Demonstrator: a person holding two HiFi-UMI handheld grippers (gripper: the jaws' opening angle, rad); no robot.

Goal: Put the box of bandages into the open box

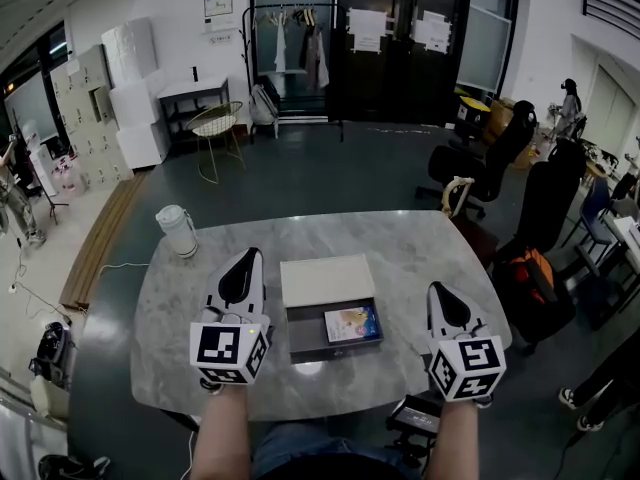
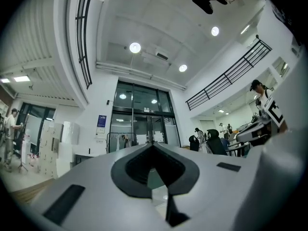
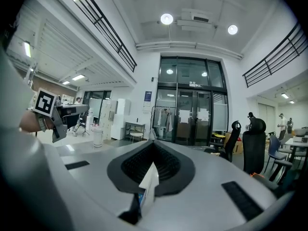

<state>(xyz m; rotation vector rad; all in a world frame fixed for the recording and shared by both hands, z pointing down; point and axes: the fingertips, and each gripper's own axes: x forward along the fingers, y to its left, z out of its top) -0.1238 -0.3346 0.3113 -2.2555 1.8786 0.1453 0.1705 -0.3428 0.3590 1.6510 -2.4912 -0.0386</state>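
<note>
The open box (image 1: pixel 300 346) lies in the middle of the marble table (image 1: pixel 405 248), its pale lid (image 1: pixel 327 280) folded back away from me. The box of bandages (image 1: pixel 352 323), small with a colourful printed face, lies flat inside it at the right. My left gripper (image 1: pixel 248 255) hovers left of the open box, jaws together and empty (image 2: pixel 154 146). My right gripper (image 1: pixel 436 288) hovers to the right of the box, jaws together (image 3: pixel 154 143). A thin white sliver with a bluish lower edge (image 3: pixel 148 184) shows in its slit. I cannot tell what it is.
A white lidded jug (image 1: pixel 178 230) stands near the table's far left corner. Black office chairs (image 1: pixel 545 203) and an orange bag (image 1: pixel 530 271) crowd the floor at the right. A wire chair (image 1: pixel 215 125) stands far back left.
</note>
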